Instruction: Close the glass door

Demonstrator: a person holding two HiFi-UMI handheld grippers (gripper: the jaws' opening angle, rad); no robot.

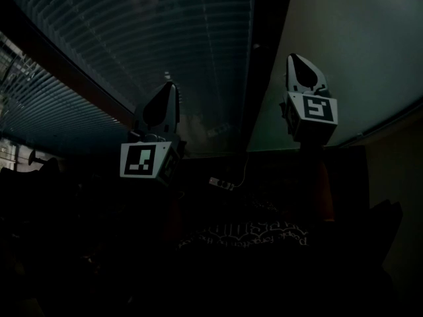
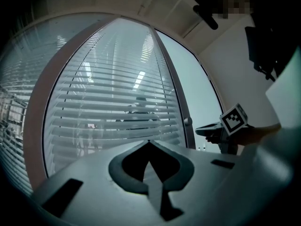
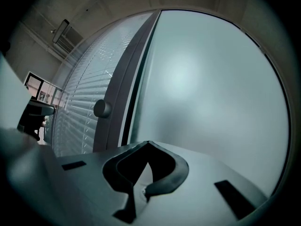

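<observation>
handling: dark-framed slatted glass door likely heavy, stiff, fragile | hold: round grey knob, ten o'clock of right gripper | claws: right gripper and left gripper both closed, empty

In the head view the left gripper stands left of and lower than the right gripper, well apart from it, and the door's upright frame runs up between them. The glass door, with slats across it, lies ahead of the left gripper's fingers. A plain panel lies ahead of the right gripper, just right of that frame. The knob sits on the frame, left of the right gripper and right of the left one, touched by neither
</observation>
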